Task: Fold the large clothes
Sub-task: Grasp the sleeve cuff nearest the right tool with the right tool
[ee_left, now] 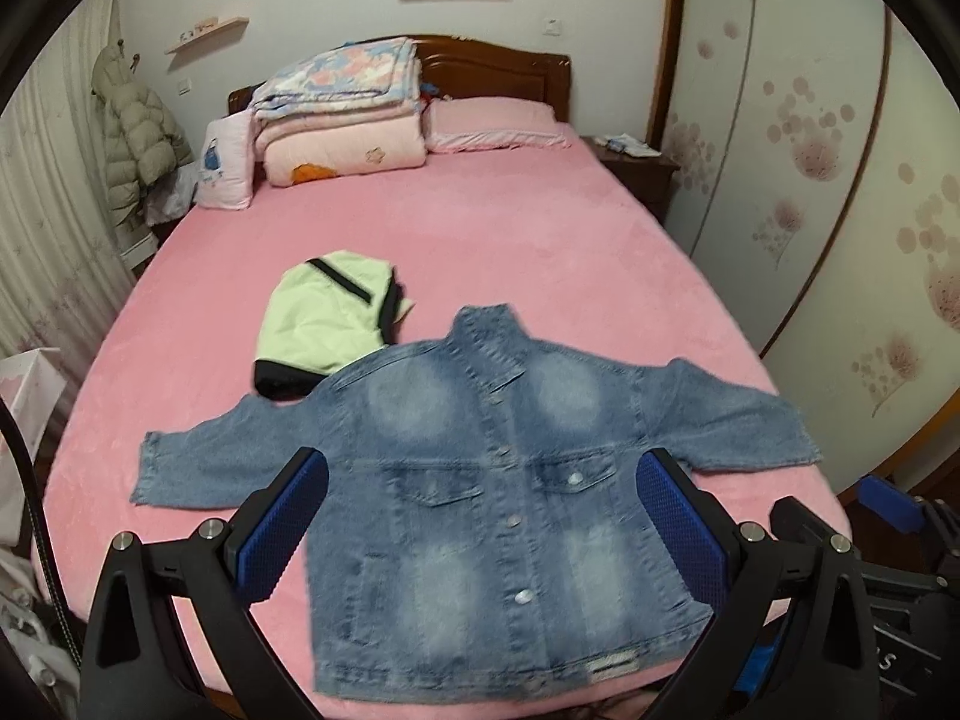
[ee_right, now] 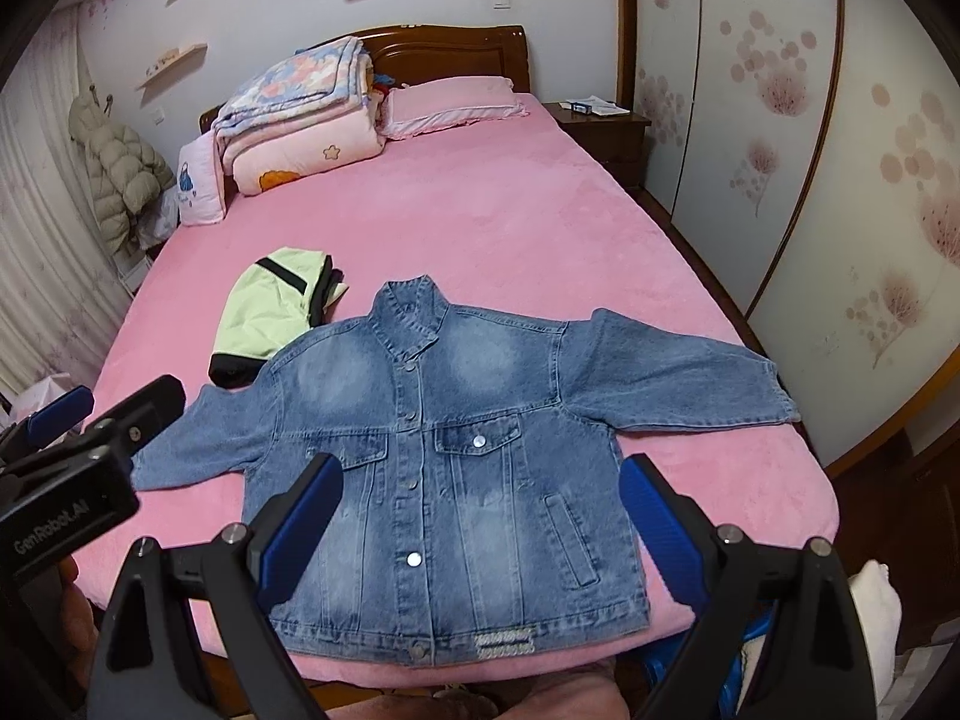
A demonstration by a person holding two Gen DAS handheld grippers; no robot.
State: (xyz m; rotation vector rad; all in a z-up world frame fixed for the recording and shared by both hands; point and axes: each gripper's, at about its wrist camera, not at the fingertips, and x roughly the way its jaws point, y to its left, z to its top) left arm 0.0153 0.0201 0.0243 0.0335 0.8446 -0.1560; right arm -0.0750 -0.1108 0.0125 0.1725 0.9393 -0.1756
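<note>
left gripper reads "GenRobot.AI"; denim jacket flat.

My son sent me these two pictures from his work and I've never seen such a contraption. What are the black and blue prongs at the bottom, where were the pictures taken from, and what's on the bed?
No robot here: a person holds a two-fingered claw in each hand, each with a wide-angle camera looking forward along its fingers. The prongs are those fingers, black with blue pads. One picture is from the left claw, the other from the right claw; the right view also catches the left claw at its left edge. Both are open and hold nothing. On the pink bed lies a blue denim jacket, buttoned, front up, sleeves spread. A pale green garment with black trim lies beside its shoulder. Folded quilts and a pink pillow sit by the headboard.
</note>
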